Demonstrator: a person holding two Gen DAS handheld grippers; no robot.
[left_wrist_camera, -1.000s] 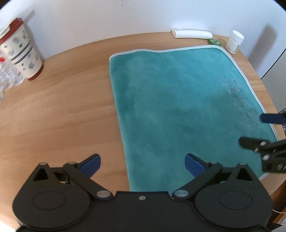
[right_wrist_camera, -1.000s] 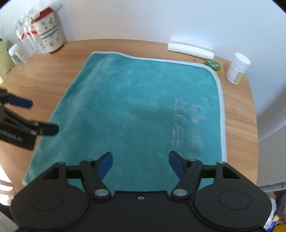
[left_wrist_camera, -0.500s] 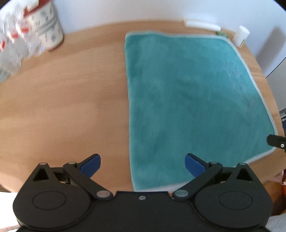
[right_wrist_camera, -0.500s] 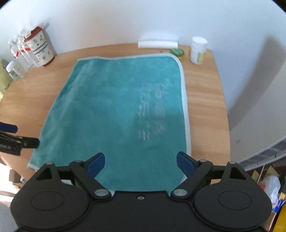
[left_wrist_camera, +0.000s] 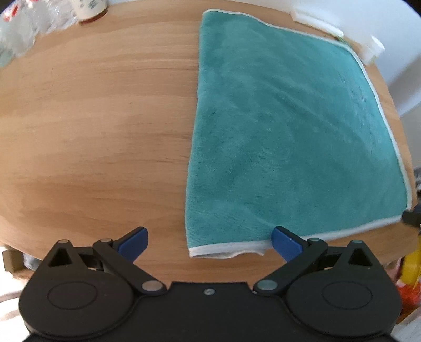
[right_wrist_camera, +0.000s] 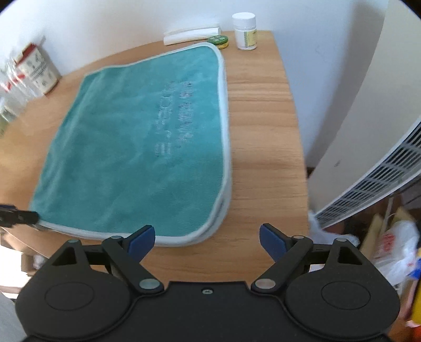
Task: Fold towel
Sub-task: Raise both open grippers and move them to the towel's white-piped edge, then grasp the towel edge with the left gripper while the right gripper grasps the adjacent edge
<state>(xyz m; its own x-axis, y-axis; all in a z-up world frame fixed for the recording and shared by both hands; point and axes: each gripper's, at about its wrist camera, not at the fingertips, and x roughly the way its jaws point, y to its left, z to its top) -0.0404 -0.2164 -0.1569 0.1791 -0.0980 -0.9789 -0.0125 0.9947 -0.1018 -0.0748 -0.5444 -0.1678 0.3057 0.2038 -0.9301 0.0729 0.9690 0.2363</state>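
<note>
Wooden counter (left_wrist_camera: 100, 126), rounded edge, light grain, carries everything. Teal towel (right_wrist_camera: 136, 147) lies flat on it, plush nap, pale piped hem, rounded corners, already doubled: two hem layers show at its near right corner. Faint lettering pressed into the pile shows only in the right view.

White slotted appliance (right_wrist_camera: 373, 184) stands off the counter's right edge, right view only, with plastic bags (right_wrist_camera: 394, 247) on the floor near it.

Containers: red-lidded patterned canister (right_wrist_camera: 39, 71) at far left beside clear plastic bottles (left_wrist_camera: 31, 23); contents not visible. White-capped pill bottle (right_wrist_camera: 245, 31) at far right, contents unclear. Small green round tin (right_wrist_camera: 218, 41) closed, just beside the towel's far right corner. White flat packet (right_wrist_camera: 190, 35) against the wall. Tin and pill-bottle label resolve only in the right view; left view blurs that corner.

Left tool (left_wrist_camera: 209, 243) released, jaws wide, straddling the towel's near left corner, pads (left_wrist_camera: 285, 243) not pressing cloth. Right tool (right_wrist_camera: 208, 243) released too; its jaws have just been closing slightly, the towel's near right corner lying between them, ungripped. Each tool's tip pokes into the other's view at the frame edge.
</note>
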